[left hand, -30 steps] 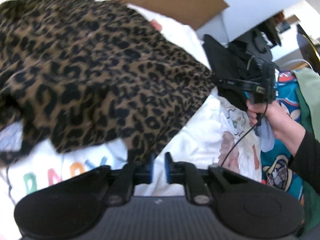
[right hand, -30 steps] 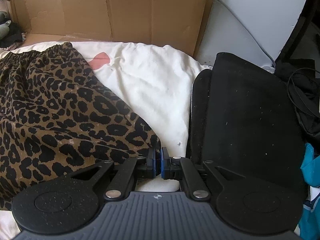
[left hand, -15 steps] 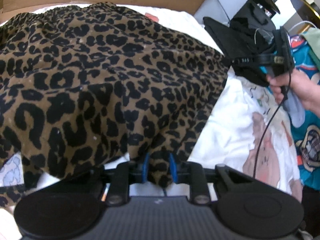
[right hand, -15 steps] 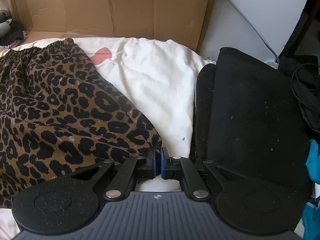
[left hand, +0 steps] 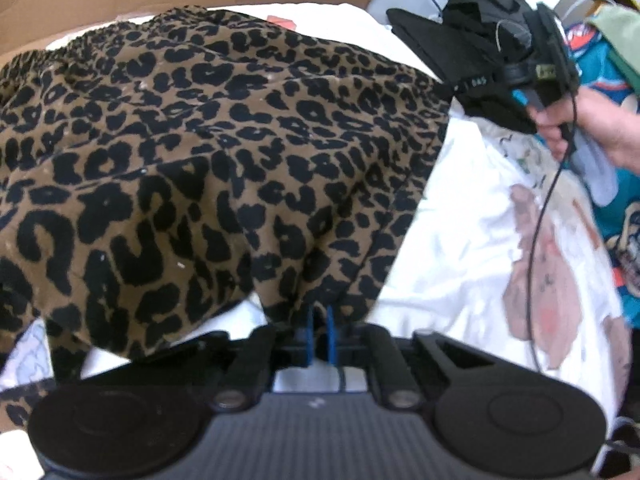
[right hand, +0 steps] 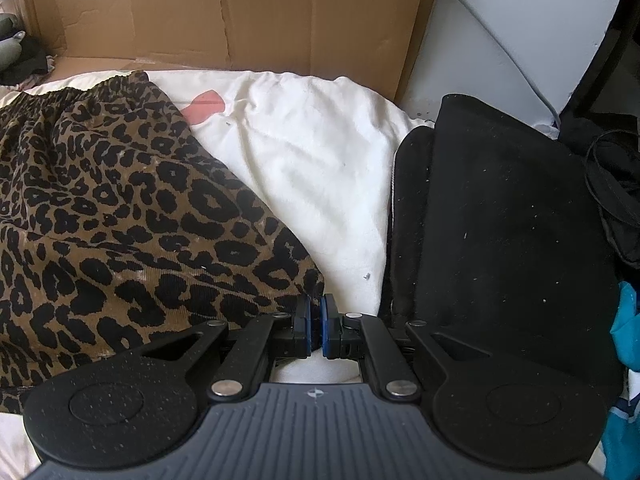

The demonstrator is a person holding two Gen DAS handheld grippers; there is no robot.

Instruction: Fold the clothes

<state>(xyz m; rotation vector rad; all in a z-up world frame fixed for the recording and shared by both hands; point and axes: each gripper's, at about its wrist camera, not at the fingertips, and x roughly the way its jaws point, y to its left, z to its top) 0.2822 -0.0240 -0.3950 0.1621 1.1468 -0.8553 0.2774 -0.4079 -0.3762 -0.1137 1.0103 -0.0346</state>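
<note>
A leopard-print garment (left hand: 240,140) lies spread on a white printed sheet (left hand: 460,260). Its near hem drapes over my left gripper (left hand: 319,320), whose jaws are closing with the hem pinched between the blue pads. In the right wrist view the same garment (right hand: 120,220) fills the left side. Its far-right corner ends at my right gripper (right hand: 315,320), which is shut on that corner. From the left wrist view, the right gripper (left hand: 460,88) meets the corner, with a hand (left hand: 592,120) behind it.
A folded black garment (right hand: 500,240) lies right of the white sheet (right hand: 320,160). A cardboard wall (right hand: 280,12) stands behind. Teal printed fabric (left hand: 624,220) and a hanging black cable (left hand: 540,260) are at the right. Black straps (right hand: 616,184) sit at the far right.
My left gripper, open a second ago just short of the hem, took the leopard hem between its jaws and closed on it while rolling. The right gripper stayed put.
</note>
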